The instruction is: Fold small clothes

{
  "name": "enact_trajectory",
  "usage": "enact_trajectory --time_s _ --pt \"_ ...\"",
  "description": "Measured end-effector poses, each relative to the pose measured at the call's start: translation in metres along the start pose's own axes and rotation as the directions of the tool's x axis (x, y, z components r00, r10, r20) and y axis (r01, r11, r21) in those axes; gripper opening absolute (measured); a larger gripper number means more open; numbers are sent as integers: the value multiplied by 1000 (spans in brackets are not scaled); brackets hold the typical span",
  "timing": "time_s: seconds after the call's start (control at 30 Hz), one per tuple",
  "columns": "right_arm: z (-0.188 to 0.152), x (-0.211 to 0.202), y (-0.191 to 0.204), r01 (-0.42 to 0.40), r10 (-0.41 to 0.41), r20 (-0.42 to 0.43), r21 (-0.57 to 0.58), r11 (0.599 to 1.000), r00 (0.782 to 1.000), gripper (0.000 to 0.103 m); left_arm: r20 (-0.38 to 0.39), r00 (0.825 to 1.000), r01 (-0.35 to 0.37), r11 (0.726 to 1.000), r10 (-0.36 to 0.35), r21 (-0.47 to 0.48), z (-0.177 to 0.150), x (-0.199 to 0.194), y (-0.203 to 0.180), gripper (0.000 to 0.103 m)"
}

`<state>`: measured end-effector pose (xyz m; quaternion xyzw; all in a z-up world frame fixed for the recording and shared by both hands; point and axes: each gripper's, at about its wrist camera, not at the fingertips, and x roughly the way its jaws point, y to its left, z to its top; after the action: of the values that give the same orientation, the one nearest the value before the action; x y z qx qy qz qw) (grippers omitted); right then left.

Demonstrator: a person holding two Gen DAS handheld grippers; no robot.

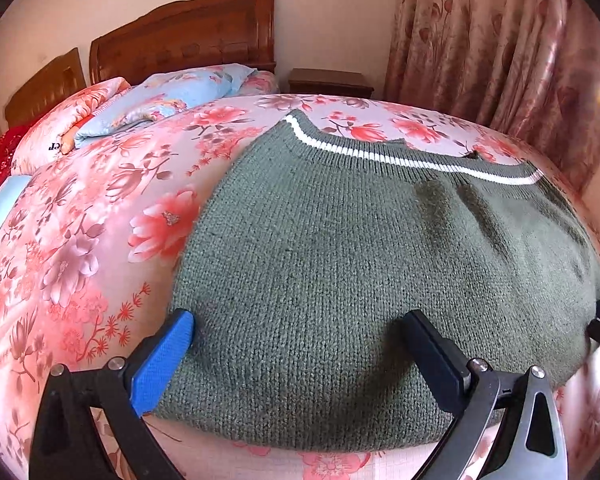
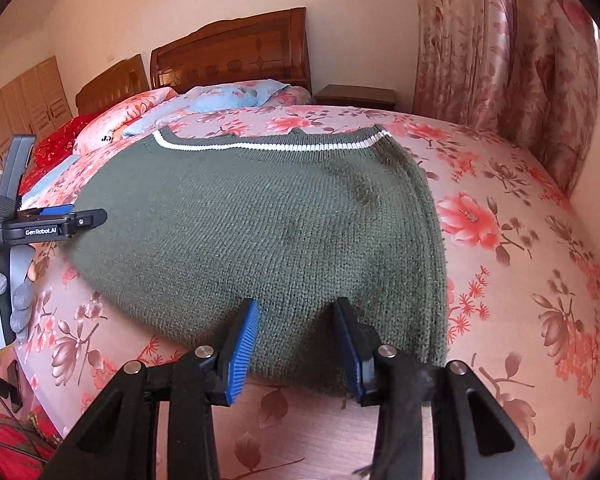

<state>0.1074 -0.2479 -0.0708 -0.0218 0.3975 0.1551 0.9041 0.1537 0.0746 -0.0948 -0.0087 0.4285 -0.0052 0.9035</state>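
Note:
A dark green knit sweater [image 1: 360,260] with a white stripe along its far hem lies folded flat on the flowered bedspread [image 1: 80,240]. My left gripper [image 1: 300,320] is open, its fingers wide apart over the sweater's near left edge. The sweater also shows in the right wrist view [image 2: 260,220]. My right gripper [image 2: 296,312] is open, its blue pads [image 2: 242,344] over the sweater's near right edge with knit between them. The left gripper [image 2: 76,220] appears at the left of the right wrist view, held by a gloved hand.
Pillows and a folded blue quilt [image 1: 168,96] lie at the head of the bed by a wooden headboard [image 1: 188,36]. A dark nightstand [image 1: 332,82] and flowered curtains [image 1: 500,48] stand at the right. A wardrobe [image 2: 24,96] is at the far left.

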Motion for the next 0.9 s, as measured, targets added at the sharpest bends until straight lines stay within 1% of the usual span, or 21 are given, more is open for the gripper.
enact_trajectory --time_s 0.07,0.17,0.23,0.3,0.33,0.4,0.47,0.57,0.6,0.63,0.67,0.73,0.77,0.8,0.83,0.9 --pt "0 -2 1 2 -2 -4 -3 1000 1000 40 -6 1000 1 1000 -1 -3 1 0 1 103" --pt "4 -3 3 6 -6 -35 -7 1000 999 40 -25 999 20 1000 -21 -19 5 -6 4 103" --pt "10 -7 1 3 -2 -39 24 1000 999 40 17 998 64 998 -64 -26 10 -20 4 103" --pt "20 -11 4 27 -27 -9 22 999 1000 40 57 994 97 995 -97 5 21 -30 -2 103" --pt "30 -10 8 47 -47 12 11 999 999 40 62 993 97 995 -98 19 27 -31 -5 103" --pt "51 0 16 58 -58 12 -2 998 998 40 57 993 99 994 -102 44 46 -24 -15 103" --pt "74 17 28 79 -79 5 -37 996 997 40 39 995 90 995 -91 41 70 -6 -22 103" --pt "108 60 44 97 -103 -59 -91 991 993 40 7 997 77 997 -77 23 96 24 -30 103" --pt "118 75 48 83 -91 -73 -102 991 993 40 -3 998 65 998 -65 21 104 35 -33 103" --pt "124 86 51 74 -84 -88 -112 991 993 40 -12 999 46 999 -45 28 110 45 -37 103" --pt "130 99 53 84 -100 -110 -136 987 989 40 -36 999 14 999 -13 36 115 59 -38 103" --pt "136 119 55 104 -133 -157 -177 979 979 39 -75 997 -20 999 23 48 116 77 -37 103" --pt "137 124 50 113 -145 -166 -184 976 976 39 -91 995 -31 998 36 62 116 84 -37 103" --pt "139 127 40 140 -169 -166 -173 975 972 40 -102 994 -34 997 42 75 116 87 -38 103" --pt "141 128 29 161 -186 -164 -156 975 969 40 -101 994 -32 997 39 76 116 87 -38 103" --pt "142 123 -3 166 -175 -158 -73 983 972 40 -102 994 -34 996 42 82 115 88 -39 103"
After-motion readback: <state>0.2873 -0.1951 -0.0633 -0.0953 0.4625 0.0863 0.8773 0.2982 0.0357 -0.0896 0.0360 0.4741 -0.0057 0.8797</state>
